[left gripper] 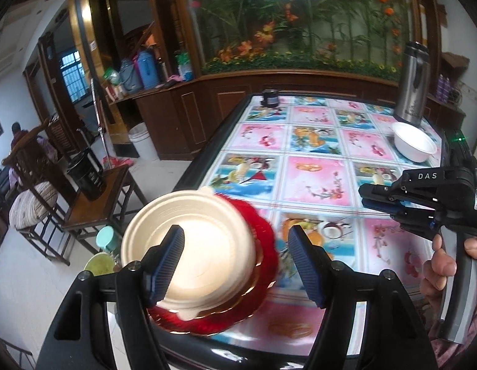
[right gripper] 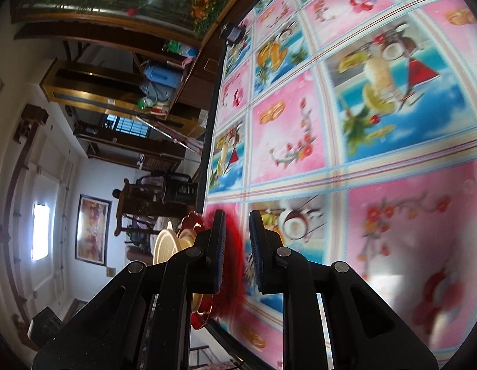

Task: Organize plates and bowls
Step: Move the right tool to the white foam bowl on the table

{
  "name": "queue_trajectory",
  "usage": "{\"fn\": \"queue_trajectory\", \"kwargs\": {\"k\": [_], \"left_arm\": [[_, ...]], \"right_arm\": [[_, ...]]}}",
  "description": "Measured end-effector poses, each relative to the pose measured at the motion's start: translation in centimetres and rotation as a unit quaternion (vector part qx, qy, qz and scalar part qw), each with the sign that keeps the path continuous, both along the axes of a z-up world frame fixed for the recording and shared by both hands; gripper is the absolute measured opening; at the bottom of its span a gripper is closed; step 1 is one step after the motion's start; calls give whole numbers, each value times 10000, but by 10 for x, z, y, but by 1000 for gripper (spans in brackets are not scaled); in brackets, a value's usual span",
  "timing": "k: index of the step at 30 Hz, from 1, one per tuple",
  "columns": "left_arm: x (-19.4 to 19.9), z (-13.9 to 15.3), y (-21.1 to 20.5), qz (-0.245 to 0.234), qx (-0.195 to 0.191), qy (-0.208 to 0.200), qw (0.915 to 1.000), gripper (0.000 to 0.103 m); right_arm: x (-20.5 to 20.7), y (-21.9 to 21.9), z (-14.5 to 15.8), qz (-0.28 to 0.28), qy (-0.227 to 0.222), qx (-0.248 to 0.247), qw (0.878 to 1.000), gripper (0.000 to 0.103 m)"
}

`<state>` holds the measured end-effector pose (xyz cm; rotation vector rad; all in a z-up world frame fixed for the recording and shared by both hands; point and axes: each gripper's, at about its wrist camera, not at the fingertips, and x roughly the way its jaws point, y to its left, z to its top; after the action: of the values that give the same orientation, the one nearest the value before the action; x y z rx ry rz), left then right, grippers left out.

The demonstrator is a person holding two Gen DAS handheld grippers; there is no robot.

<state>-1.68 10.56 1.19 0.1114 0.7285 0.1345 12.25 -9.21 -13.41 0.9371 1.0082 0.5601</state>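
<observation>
1. A cream bowl (left gripper: 192, 246) sits upside down on a red plate (left gripper: 263, 240) with a gold inner ring and a scalloped rim. The pair rests at the near left corner of the table (left gripper: 207, 160), and the plate's rim pokes out past the table's left edge.
2. The left gripper (left gripper: 236, 265) hovers over this stack with its jaws spread wide and nothing held between them. One blue ribbed finger pad (left gripper: 169, 262) lies in front of the bowl's upturned base; the other is out over the tablecloth to the right of the plate. Whether the pad touches the bowl cannot be told.
3. The right gripper (right gripper: 236, 252), seen from its own tilted camera, has its jaws close together with a narrow gap. Blurred red plate (right gripper: 232, 246) shows in that gap; whether the pads press on the rim cannot be told. In the left wrist view this gripper (left gripper: 377, 197) is held by a hand (left gripper: 445, 262) above the table's right side, apart from the stack.
4. A white bowl (left gripper: 414, 145) stands upright near the far right corner of the table.
5. Just behind it stands a tall steel thermos (left gripper: 412, 83).
6. A small dark jar (left gripper: 270, 97) sits at the far edge.
7. The table wears a glossy tablecloth (left gripper: 312, 178) of pink and blue picture squares.
</observation>
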Motion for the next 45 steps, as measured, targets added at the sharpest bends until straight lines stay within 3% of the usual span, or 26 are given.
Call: {"fn": "queue_trajectory", "kwargs": {"k": [16,24,28,30,36,45], "left_arm": [[49,1,-115,-938,506,171,9942,70],[86,-6,-164,-1259,806,241,9885,70],[106,-10,-181,-1269,884,286,9876,70],[116,-12,-187,-1231,934,281,9876,70],[149,-16,-203,-1090,959,155,9893,70],[173,-25,-223,-998,910,90,9908,70]], "right_arm": [[13,-149,27,-1043,-357,43,9939,15],[18,-233,60,-1837,-676,228,9804,15],[25,-267,78,-2357,-892,316,9672,28],[31,-279,81,-2544,-962,339,9617,28],[45,-302,64,-3000,-837,65,9502,28],[53,-323,25,-3096,-278,178,9503,28]]}}
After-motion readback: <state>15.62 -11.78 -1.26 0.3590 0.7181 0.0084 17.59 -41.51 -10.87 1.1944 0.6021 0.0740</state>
